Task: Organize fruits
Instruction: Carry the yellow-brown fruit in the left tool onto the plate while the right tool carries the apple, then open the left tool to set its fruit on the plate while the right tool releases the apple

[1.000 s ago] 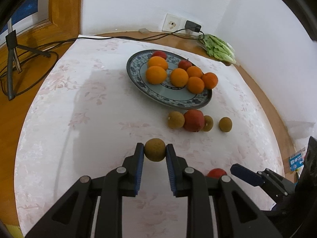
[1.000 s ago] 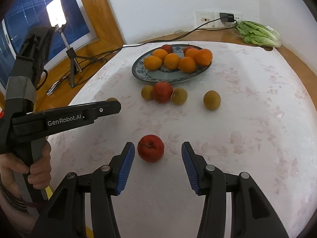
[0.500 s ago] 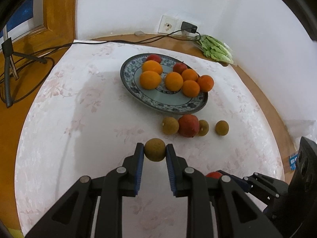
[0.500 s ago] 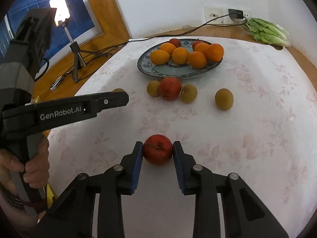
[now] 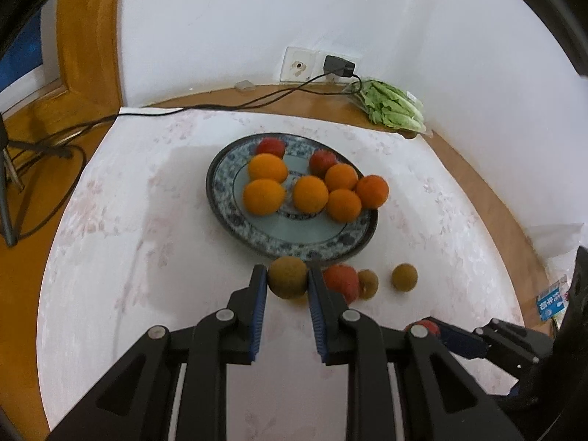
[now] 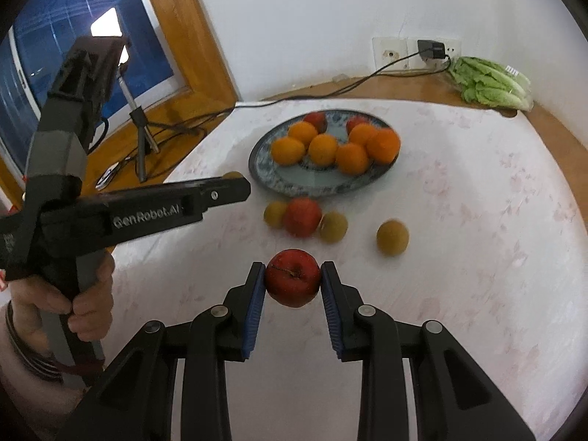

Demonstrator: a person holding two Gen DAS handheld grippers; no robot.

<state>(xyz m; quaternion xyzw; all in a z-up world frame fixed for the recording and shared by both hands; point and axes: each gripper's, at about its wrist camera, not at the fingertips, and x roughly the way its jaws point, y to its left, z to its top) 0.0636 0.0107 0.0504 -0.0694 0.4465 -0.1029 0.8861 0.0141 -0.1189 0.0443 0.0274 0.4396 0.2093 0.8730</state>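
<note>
My left gripper (image 5: 287, 282) is shut on a brown round fruit (image 5: 287, 276) and holds it above the cloth, just short of the blue patterned plate (image 5: 257, 236). The plate carries several oranges (image 5: 310, 193) and two red fruits. My right gripper (image 6: 293, 279) is shut on a red apple (image 6: 293, 278) and holds it off the table. On the cloth before the plate lie a red fruit (image 6: 302, 217) and brown fruits (image 6: 392, 237). The left gripper shows in the right wrist view (image 6: 231, 183).
A bagged lettuce (image 6: 488, 82) lies at the back right by a wall socket with a plugged charger (image 5: 340, 66). A cable runs across the back edge. A small tripod (image 6: 141, 139) stands on the wooden floor at the left. The round table's edge curves close on both sides.
My right gripper closed on the red apple and lifted it. My left gripper carried the brown fruit forward toward the plate.
</note>
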